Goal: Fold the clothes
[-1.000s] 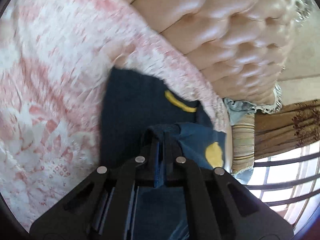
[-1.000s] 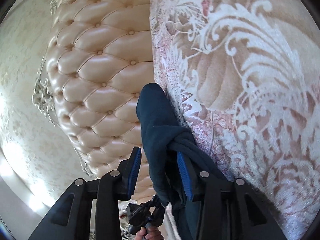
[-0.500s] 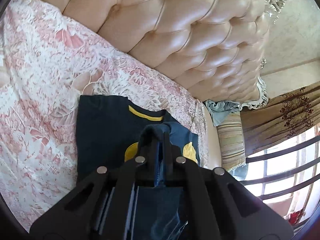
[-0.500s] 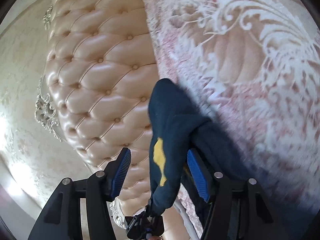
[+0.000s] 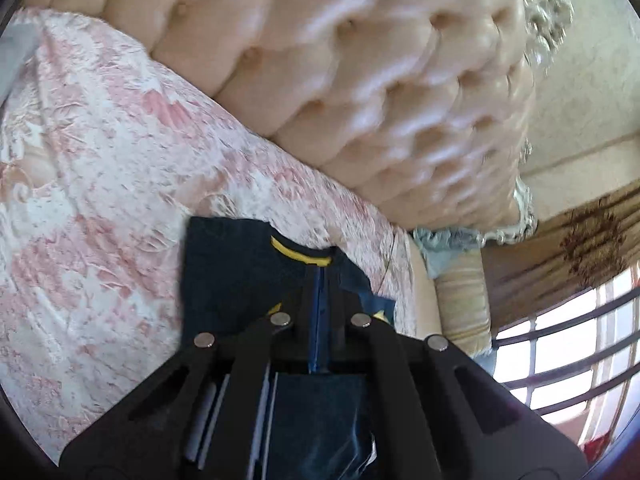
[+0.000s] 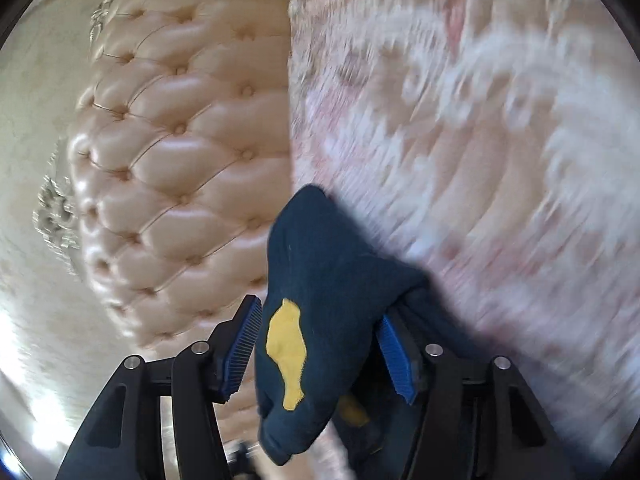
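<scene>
One navy shirt (image 6: 328, 264), L gripper (image 5: 320, 280) clenched – hold unclear, R gripper (image 6: 318, 312) just been closing, slack round it

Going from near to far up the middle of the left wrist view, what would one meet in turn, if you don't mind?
Shut black left gripper → dark navy garment with a yellow neckband lying flat → pink and white floral bedspread → tufted beige leather headboard.
</scene>
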The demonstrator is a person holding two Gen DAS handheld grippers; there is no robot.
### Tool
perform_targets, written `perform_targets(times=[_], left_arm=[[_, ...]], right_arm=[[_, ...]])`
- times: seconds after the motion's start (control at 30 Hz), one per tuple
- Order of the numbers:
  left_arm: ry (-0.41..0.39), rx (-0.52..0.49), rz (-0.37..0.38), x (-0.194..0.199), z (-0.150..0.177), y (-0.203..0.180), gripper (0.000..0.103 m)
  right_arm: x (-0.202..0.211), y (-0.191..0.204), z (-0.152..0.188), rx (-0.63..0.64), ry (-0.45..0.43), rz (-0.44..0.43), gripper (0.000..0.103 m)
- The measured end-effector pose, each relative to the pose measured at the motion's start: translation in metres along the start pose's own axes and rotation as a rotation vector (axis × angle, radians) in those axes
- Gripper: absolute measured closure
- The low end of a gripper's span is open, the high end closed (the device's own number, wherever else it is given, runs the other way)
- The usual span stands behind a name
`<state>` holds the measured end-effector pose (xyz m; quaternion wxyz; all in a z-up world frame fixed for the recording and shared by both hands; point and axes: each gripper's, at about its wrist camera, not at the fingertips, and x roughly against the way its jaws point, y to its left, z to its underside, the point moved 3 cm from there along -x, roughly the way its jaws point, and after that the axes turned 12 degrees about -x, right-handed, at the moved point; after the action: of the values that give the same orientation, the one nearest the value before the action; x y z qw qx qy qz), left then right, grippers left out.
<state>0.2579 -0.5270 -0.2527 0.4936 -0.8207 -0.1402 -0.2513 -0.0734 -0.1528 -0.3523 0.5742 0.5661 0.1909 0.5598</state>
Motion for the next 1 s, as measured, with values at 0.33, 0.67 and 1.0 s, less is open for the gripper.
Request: perform_targets(times=[0.33, 0.67, 1.0], left_arm=[[0.190, 0.011, 0.020, -0.077, 0.040, 0.028, 0.064], [0.297, 0.040, -0.023, -0.117, 0.071, 0.034, 0.055], [0.237, -0.097, -0.045, -0.096, 0.057, 0.002, 0.091]], right_arm=[[-0.007, 0.001, 0.005, 0.142, 0.076, 0.070, 0.047], [-0.006, 0.001, 0.004, 0.173, 0.107, 0.071, 0.047], [-0.002, 0.010, 0.013, 0.282, 0.047, 0.176, 0.056]])
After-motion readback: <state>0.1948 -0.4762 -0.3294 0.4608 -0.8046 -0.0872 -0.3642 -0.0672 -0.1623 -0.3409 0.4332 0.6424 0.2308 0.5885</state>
